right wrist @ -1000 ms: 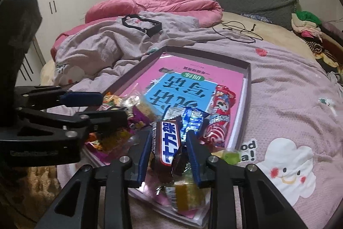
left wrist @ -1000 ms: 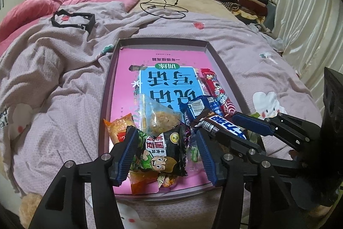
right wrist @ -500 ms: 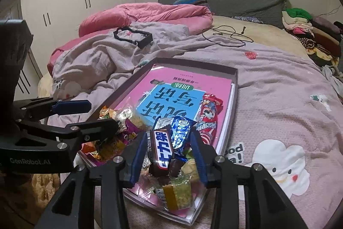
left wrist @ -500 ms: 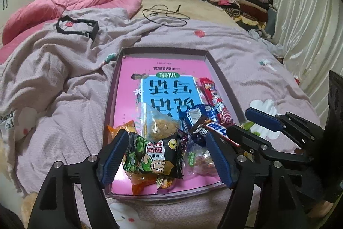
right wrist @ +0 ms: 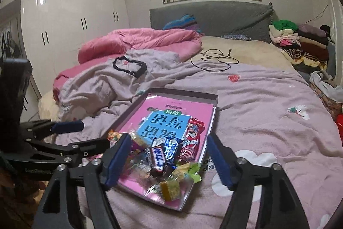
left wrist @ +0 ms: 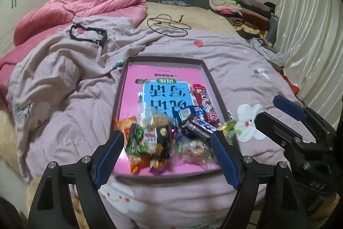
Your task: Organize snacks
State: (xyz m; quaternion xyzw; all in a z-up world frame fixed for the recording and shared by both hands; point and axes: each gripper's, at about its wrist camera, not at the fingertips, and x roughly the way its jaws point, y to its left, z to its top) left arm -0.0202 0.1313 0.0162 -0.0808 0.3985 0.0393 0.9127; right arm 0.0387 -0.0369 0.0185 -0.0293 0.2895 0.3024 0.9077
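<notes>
A shallow grey box with a pink and blue book inside lies on the bed. Snacks are piled at its near end: a green and black packet, a dark chocolate bar, a blue wrapper, a red striped candy pack, and a green sweet at the box's near corner. My left gripper is open and empty, just in front of the pile. My right gripper is open and empty, held back above the pile's near end.
A purple blanket covers the bed, with a pink quilt behind. A black frame and a black cable lie further back. Folded clothes are stacked at the back right. White wardrobes stand at the left.
The right gripper has opened and let go of the chocolate bar, which now lies on the pile. Both grippers have opened wider and drawn back from the box.
</notes>
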